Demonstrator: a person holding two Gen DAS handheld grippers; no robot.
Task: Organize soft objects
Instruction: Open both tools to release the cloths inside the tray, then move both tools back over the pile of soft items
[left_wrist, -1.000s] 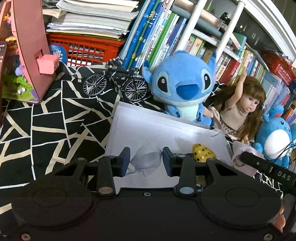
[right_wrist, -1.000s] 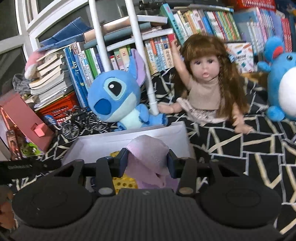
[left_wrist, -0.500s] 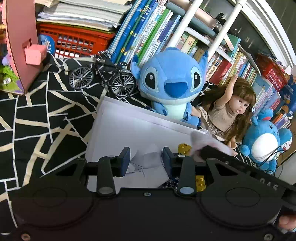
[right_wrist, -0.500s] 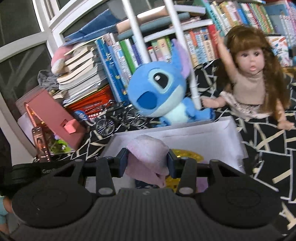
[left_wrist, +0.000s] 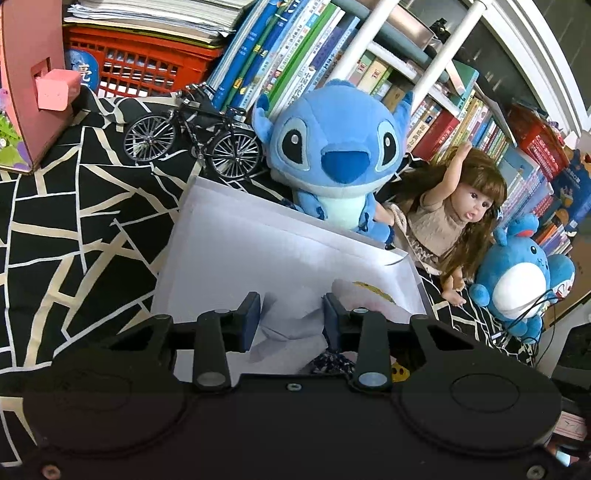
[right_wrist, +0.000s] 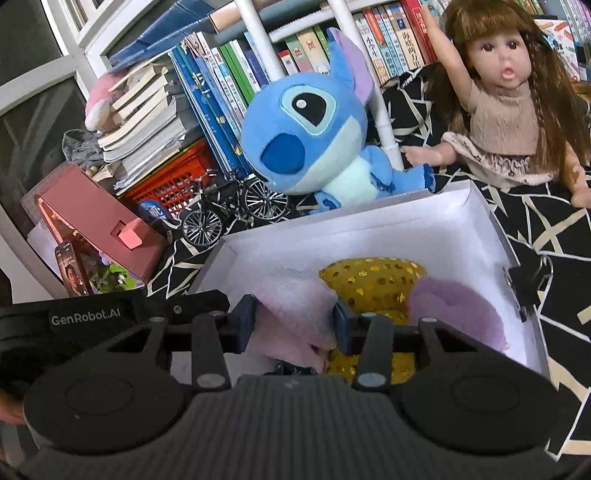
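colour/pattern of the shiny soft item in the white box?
Gold-yellow sequinned soft item, dotted all over; right wrist view.

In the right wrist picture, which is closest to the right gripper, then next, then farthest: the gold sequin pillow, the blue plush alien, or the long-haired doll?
1. Gold sequin pillow: inside the white box, just beyond the right gripper.
2. Blue plush alien: behind the box.
3. Long-haired doll: back right.

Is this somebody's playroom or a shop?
Probably a home playroom or a child's bedroom: a blue plush toy and a doll sit by crowded shelves of children's books.
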